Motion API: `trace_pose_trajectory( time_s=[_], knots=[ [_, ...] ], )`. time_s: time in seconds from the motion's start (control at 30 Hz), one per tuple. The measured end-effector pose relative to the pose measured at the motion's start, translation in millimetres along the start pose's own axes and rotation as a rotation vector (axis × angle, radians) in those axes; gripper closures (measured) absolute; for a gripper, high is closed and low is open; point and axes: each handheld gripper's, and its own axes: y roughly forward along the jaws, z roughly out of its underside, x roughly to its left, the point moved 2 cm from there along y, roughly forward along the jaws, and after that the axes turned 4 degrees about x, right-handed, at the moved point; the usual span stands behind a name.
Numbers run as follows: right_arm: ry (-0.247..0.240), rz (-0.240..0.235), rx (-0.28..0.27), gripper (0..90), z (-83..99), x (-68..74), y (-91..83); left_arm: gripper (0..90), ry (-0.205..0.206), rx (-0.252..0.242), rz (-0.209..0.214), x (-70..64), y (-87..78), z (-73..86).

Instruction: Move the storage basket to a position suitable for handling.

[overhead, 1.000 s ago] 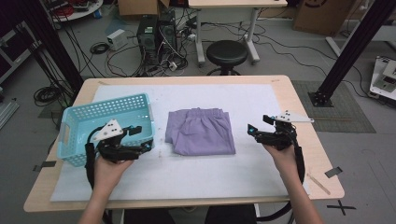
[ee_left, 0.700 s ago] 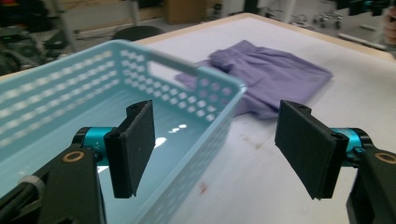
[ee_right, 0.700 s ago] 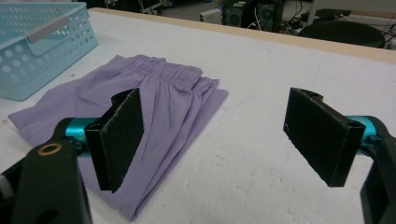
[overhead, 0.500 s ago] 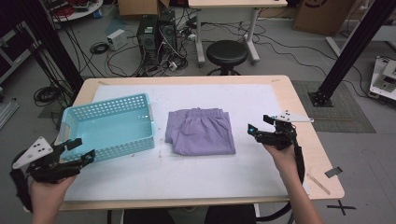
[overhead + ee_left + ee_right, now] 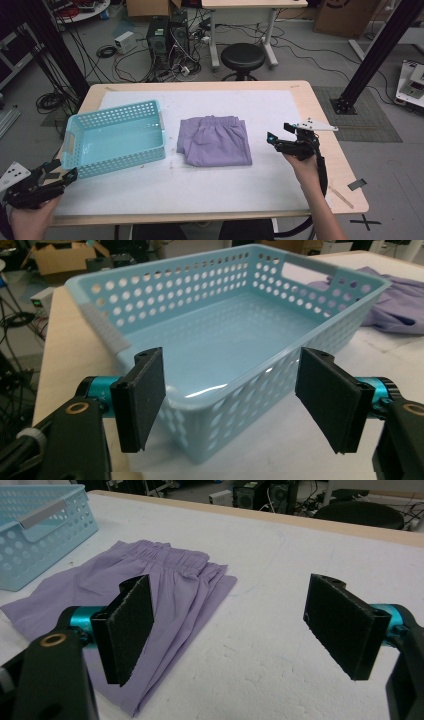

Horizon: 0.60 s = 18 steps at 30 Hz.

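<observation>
The tabletop (image 5: 280,95) spans the middle of the high view, its white cover bare toward the upper right. On it, left of centre, sits the light blue basket (image 5: 116,137), perforated along its walls and with nothing inside (the left gripper view looks straight into it over a near corner). Just right of the basket, at the centre of the frame, lies the folded purple garment (image 5: 215,141), flat on the cover, its gathered waistband toward the far edge; a narrow gap separates it from the basket. The right gripper (image 5: 274,141) hovers right of the garment, near it but not touching, jaws spread wide and holding nothing. The left gripper (image 5: 62,172) is at the lower left of the frame, by the basket's near left corner, jaws also wide apart and empty.
</observation>
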Motion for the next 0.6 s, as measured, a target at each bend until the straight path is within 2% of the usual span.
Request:
trace_pose_trajectory(
  time_s=[0.07,0.2,0.47,0.57,0.6],
  knots=[
    [-0.001,-0.001,-0.001,20.8,-0.2,0.2,0.2,27.4,-0.019,0.018,-0.006,4.6,0.7,3.9],
    [-0.004,0.000,-0.002,20.8,-0.2,0.3,0.2,27.4,-0.016,0.039,-0.030,10.6,1.7,8.9],
    [-0.008,0.000,0.001,20.8,-0.5,1.6,0.8,27.3,-0.044,0.075,0.002,13.9,18.5,14.4],
    [-0.004,-0.002,0.002,20.8,-0.4,1.2,0.8,28.1,-0.051,0.079,0.027,11.3,25.4,13.3],
    [-0.004,-0.002,0.003,20.8,-0.3,0.6,0.8,28.2,-0.046,0.081,0.017,9.4,27.4,12.1]
  ],
)
